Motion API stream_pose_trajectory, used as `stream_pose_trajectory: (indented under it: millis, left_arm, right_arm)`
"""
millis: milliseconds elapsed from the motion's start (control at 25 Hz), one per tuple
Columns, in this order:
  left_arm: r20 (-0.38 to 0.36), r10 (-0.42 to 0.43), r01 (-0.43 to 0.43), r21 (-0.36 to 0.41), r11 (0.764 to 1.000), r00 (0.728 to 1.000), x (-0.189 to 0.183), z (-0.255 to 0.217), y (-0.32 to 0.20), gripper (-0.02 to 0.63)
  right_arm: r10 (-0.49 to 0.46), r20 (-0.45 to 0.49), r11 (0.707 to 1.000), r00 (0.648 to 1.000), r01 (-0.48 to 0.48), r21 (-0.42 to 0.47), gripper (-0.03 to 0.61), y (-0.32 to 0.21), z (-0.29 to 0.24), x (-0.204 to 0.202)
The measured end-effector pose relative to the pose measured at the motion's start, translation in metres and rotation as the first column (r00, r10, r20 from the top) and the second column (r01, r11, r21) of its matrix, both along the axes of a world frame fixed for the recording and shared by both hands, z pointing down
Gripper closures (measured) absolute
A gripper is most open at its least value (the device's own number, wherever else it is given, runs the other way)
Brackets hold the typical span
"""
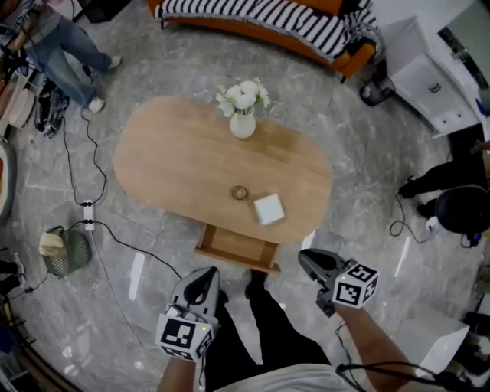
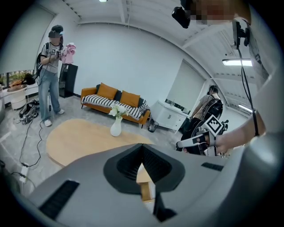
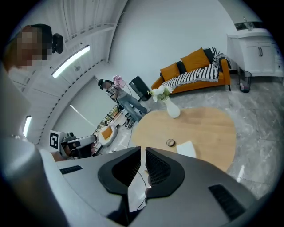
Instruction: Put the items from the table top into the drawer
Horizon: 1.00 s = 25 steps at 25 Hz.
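An oval wooden table (image 1: 176,153) carries a small dark ring (image 1: 240,193) and a flat white square box (image 1: 269,208) near its front edge. A white vase of flowers (image 1: 243,122) stands at the back. The open wooden drawer (image 1: 237,249) juts out below the front edge. My left gripper (image 1: 202,282) hovers in front of the drawer, shut and empty. My right gripper (image 1: 308,260) hangs to the drawer's right, also shut on nothing. In the right gripper view the ring (image 3: 171,142) and box (image 3: 186,149) lie beyond the jaws.
A striped orange sofa (image 1: 268,19) stands behind the table and a white cabinet (image 1: 429,73) at the back right. One person (image 1: 69,46) stands at the far left, another in black (image 1: 459,199) at the right. Cables and a power strip (image 1: 88,214) cross the floor at the left.
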<state>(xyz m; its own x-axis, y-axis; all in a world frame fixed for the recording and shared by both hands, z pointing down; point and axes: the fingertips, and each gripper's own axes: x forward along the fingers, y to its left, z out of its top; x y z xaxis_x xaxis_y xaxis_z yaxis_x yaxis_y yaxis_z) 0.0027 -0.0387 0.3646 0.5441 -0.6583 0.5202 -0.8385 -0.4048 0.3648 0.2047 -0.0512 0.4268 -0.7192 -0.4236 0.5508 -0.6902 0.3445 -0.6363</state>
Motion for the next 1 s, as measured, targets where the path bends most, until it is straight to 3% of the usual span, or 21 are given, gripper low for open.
stream_pose_trajectory:
  millis: [560,1000]
  left_arm:
    - [0.030,0.013,-0.011,-0.083,0.996,0.999,-0.002,0.084,-0.010,0.614]
    - [0.041,0.028,-0.024,-0.086,0.996,0.999,0.006,0.128,-0.019,0.615]
  right_arm:
    - [0.035,-0.011,0.994,0.999,-0.036,-0.106,0.520,-0.020,0.110,-0.003]
    - [0.086,-0.021,0.974,0.996,-0.088,-0.209,0.482,-0.026,0.186,-0.004]
